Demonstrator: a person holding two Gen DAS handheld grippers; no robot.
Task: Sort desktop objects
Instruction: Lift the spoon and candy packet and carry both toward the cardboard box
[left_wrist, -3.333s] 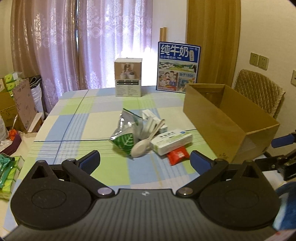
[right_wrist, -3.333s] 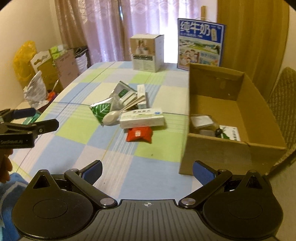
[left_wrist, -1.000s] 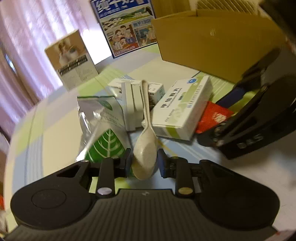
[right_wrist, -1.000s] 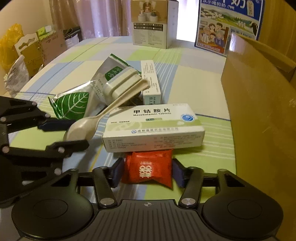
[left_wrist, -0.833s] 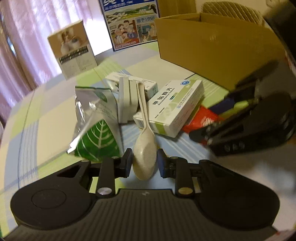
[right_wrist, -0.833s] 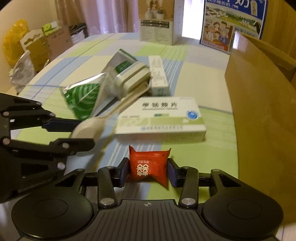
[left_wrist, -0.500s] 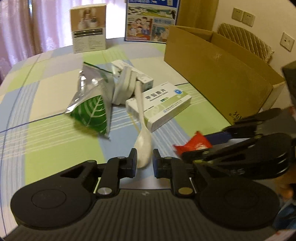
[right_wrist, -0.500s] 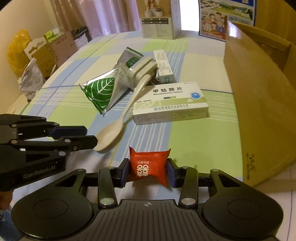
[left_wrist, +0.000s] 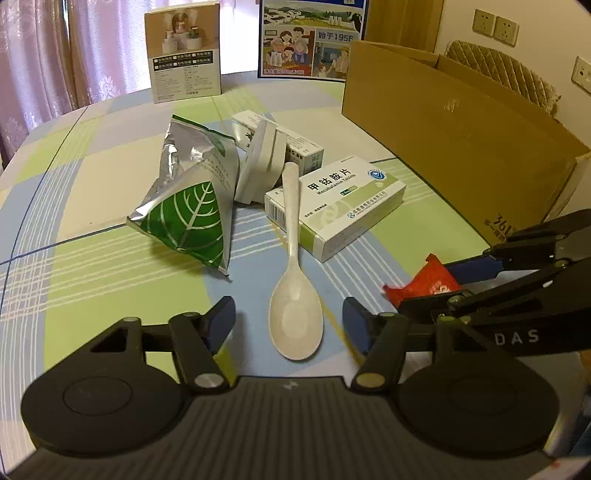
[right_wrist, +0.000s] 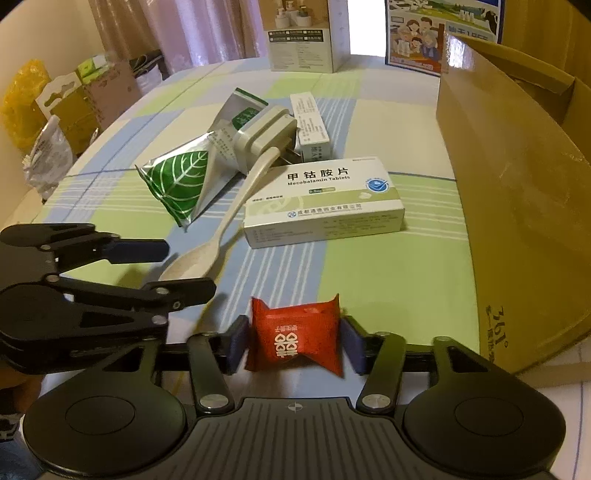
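Left tool (left_wrist: 290, 319) just opened, spoon (left_wrist: 294, 291) released onto table (left_wrist: 92, 273); right tool (right_wrist: 291, 345) widening around red packet (right_wrist: 295, 338), box (right_wrist: 517, 184) wall close right.

Dim warm room, backlit curtains (left_wrist: 55, 55), fisheye-bent edges, sharp focus

One spoon (left_wrist: 295, 280), one red sachet (right_wrist: 295, 338), one foil pouch (left_wrist: 192, 206), two medicine boxes (left_wrist: 340, 203).

Pale pink curtains (left_wrist: 55, 55) lit from behind at far left, checked tablecloth (left_wrist: 92, 266) spread over the table, quilted chair back (left_wrist: 506, 74) at far right, wall sockets (left_wrist: 495, 24) mounted above it
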